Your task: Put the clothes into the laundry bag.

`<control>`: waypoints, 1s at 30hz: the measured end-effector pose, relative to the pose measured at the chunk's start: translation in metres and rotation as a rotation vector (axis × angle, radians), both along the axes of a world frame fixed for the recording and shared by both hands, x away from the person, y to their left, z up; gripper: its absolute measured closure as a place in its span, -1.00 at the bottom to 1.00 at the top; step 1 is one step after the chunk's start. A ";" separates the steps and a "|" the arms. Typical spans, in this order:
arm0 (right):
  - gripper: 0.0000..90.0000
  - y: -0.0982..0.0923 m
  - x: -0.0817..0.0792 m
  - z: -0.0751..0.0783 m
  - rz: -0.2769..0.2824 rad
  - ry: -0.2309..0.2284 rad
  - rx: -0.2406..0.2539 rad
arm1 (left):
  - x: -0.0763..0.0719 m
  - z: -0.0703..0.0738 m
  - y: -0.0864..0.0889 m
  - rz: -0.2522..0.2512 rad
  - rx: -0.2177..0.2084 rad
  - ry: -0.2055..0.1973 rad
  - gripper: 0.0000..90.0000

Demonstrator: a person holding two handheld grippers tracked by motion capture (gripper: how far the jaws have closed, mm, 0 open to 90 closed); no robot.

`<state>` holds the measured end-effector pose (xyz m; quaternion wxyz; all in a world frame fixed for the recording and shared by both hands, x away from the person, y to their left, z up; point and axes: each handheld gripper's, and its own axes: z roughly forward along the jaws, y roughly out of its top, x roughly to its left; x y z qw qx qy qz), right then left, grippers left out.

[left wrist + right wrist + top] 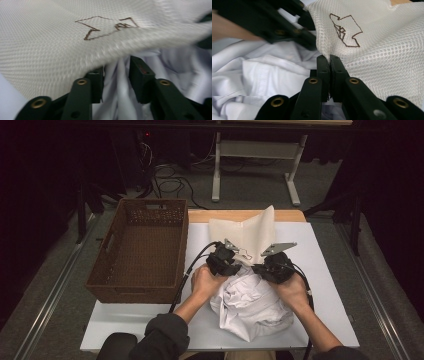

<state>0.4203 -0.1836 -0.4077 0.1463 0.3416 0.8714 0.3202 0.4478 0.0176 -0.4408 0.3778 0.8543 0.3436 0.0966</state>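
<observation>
A cream mesh bag (250, 232) with a brown stitched logo (345, 30) stands up at the middle of the table, and a crumpled white garment (250, 305) bunches in front of it. My left gripper (231, 261) is at the bag's near left edge. In the left gripper view its jaws (117, 67) stand open, with folds of white cloth (117, 82) loose between them and mesh (50, 45) draped over the left one. My right gripper (260, 266) is shut on the bag's mesh edge (329, 57), with the white garment (262, 72) to its left.
An empty brown wicker basket (182, 245) sits at the left, partly on the white table top (330, 285). Cables trail from both grippers toward the person. Beyond the table are a grey floor, a white stand and loose cords.
</observation>
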 end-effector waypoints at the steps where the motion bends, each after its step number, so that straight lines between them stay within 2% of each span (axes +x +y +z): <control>1: 0.97 -0.001 0.002 -0.001 -0.003 0.000 0.002 | -0.003 0.002 0.003 -0.006 -0.002 0.000 0.23; 4: 0.97 -0.002 0.006 -0.002 -0.017 0.005 0.006 | -0.015 0.007 0.009 -0.024 0.037 0.016 0.06; 6: 0.97 -0.002 0.008 -0.003 -0.022 0.006 0.003 | -0.023 0.006 0.012 0.000 0.070 0.027 -0.06; 8: 0.97 -0.001 0.008 -0.003 -0.018 0.006 0.001 | -0.026 0.004 0.015 0.010 0.061 0.042 -0.11; 11: 0.97 0.000 0.008 -0.003 -0.019 0.008 -0.008 | -0.019 -0.004 0.015 0.018 0.060 0.107 -0.10; 13: 0.97 0.001 0.009 -0.004 -0.017 0.004 -0.007 | -0.011 -0.011 0.013 0.021 0.038 0.164 -0.06; 15: 0.97 0.002 0.010 -0.004 -0.019 0.011 -0.004 | -0.005 -0.019 0.010 0.012 0.037 0.187 0.20; 16: 0.97 0.002 0.010 -0.004 -0.014 0.010 -0.005 | -0.002 -0.024 0.008 0.004 0.046 0.190 0.39; 18: 0.97 0.003 0.011 -0.004 -0.020 0.011 0.000 | 0.002 -0.032 0.007 -0.028 -0.015 0.211 0.82; 19: 0.97 0.003 0.011 -0.004 -0.021 0.013 -0.003 | 0.000 -0.031 0.006 -0.034 -0.034 0.180 0.93; 23: 0.97 0.003 0.013 -0.003 -0.012 0.007 0.008 | -0.018 -0.015 -0.002 -0.145 -0.042 0.033 0.98; 26: 0.97 0.012 0.011 0.004 0.010 -0.015 0.016 | -0.028 -0.003 -0.010 -0.215 -0.033 -0.015 0.98; 28: 0.97 0.018 0.009 0.008 0.026 -0.022 0.029 | -0.030 0.000 -0.015 -0.244 0.008 -0.043 0.98; 29: 0.97 0.020 0.008 0.010 0.048 -0.034 0.018 | -0.029 0.000 -0.017 -0.238 0.016 -0.048 0.98; 30: 0.97 0.022 0.007 0.011 0.056 -0.032 0.017 | -0.024 -0.003 -0.021 -0.178 0.008 -0.036 0.98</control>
